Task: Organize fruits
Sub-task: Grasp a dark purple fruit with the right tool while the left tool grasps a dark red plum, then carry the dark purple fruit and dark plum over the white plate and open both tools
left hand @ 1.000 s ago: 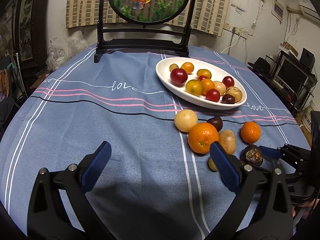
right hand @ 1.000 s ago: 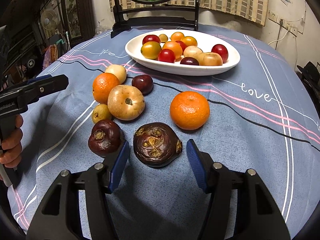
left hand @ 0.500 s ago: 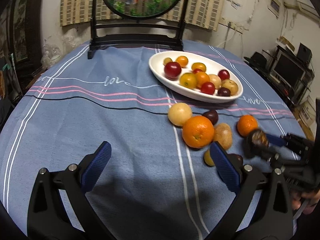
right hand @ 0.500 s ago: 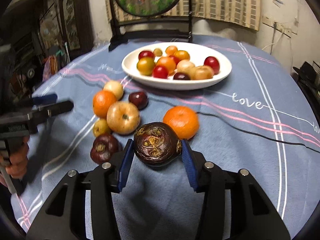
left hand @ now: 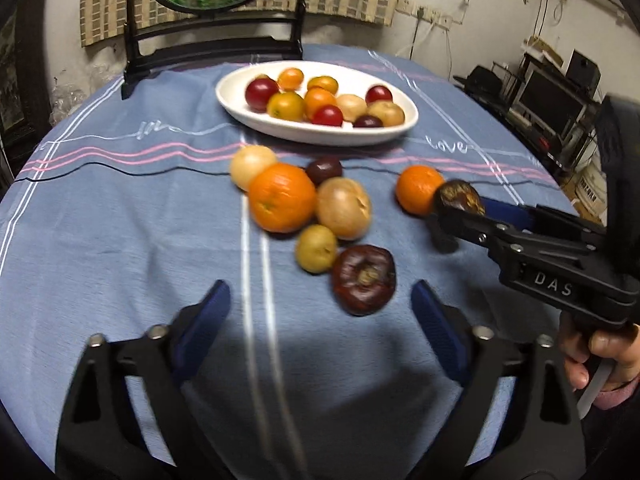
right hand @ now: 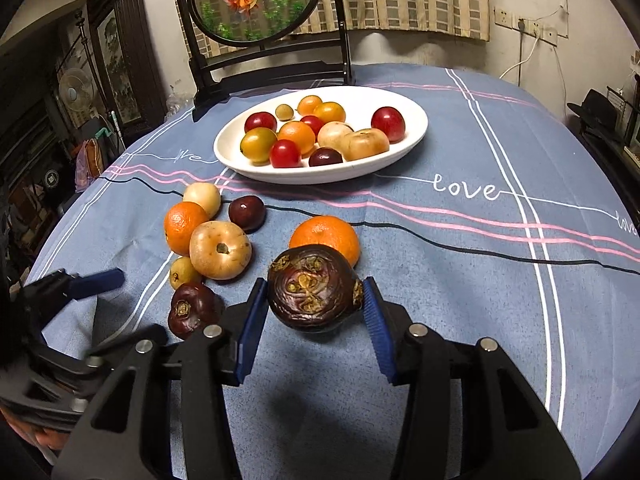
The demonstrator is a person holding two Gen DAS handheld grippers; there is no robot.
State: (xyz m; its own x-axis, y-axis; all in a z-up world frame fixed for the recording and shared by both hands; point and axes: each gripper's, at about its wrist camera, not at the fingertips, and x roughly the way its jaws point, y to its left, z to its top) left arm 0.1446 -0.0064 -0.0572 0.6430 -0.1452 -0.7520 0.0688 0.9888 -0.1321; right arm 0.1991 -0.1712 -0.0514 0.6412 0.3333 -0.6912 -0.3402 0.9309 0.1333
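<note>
Right hand-held gripper [right hand: 316, 318] pinching dark purple mangosteen [right hand: 314, 290] clear of the worktop [right hand: 460, 280], tangerine [right hand: 325, 237] just behind, left hand-held gripper [left hand: 320, 316] spread, jaws just narrowing, second mangosteen [left hand: 363, 279] ahead between them untouched, loose fruit cluster beyond, white oval dish [right hand: 384, 168] of fruit farthest.
</note>
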